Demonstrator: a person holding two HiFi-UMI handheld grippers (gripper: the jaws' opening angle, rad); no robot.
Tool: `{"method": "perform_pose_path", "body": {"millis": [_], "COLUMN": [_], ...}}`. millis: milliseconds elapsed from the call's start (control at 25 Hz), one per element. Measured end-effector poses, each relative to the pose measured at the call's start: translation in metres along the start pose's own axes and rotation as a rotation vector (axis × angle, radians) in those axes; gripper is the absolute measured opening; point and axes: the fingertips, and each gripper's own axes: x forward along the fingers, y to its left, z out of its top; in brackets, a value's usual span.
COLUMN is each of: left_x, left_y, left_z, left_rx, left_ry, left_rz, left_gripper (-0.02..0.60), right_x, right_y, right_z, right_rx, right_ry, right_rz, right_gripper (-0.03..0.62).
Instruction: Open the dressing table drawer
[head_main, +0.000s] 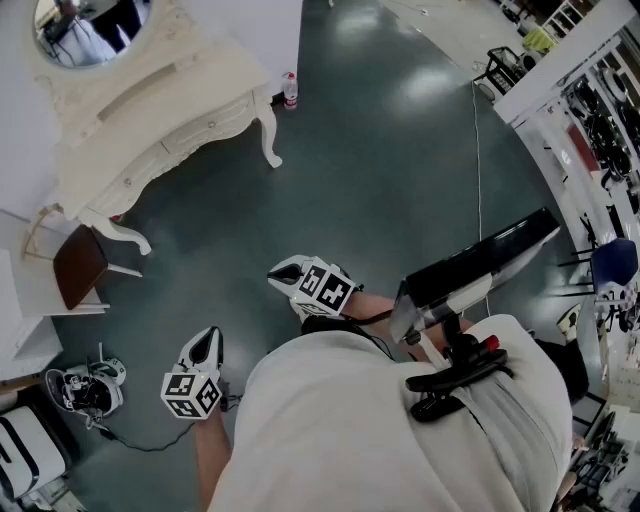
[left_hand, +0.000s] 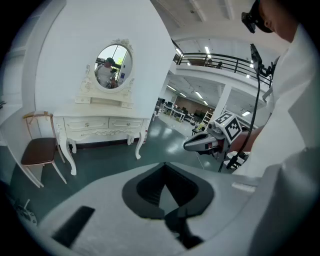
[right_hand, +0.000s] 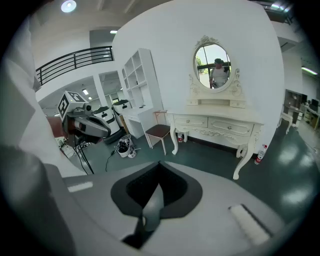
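Well short of the dressing table (head_main: 150, 120) at upper left of the head view, with left gripper (head_main: 207, 342) and right gripper (head_main: 284, 271) both clamped shut on nothing; best treating the drawer (right_hand: 242, 129) as light, stiff wood, probably free-sliding, and pinching its small central knob (right_hand: 229, 127)

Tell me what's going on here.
A person stands back from the dressing table, holding a gripper in each hand. The left gripper and right gripper are both shut and empty, aimed toward the table. Its drawers are closed; neither gripper touches it.
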Motion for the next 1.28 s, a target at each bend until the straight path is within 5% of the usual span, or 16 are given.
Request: {"method": "perform_pose_path", "body": {"millis": [240, 640, 920, 1280], "left_x": [0.077, 0.087, 0.096, 0.059], "left_y": [-0.003, 0.016, 0.101, 0.236], "left_z": [0.060, 0.111, 0.144, 0.219], "left_rx": [0.071, 0.031, -0.002, 0.086], "left_ry": [0.022, -0.022, -0.059, -0.071], "left_rz": [-0.074, -0.001, 0.017, -0.093], "left_gripper": [0.002, 0.002, 0.011, 0.000], "right_x": [-0.025, -0.005, 0.072, 0.185], "right_y": [-0.083, -0.129, -0.165, -0.179], "right_z": [0.004, 0.028, 0.096, 0.227], "right_rx": [0.052, 0.034, -0.004, 0.051], "right_ry": [-0.035, -0.020, -0.039, -0.072], "right_rz": [-0.098, -0.101, -0.089, -0.191], "right_gripper": [0.000, 0.031, 0.052, 0.049]}}
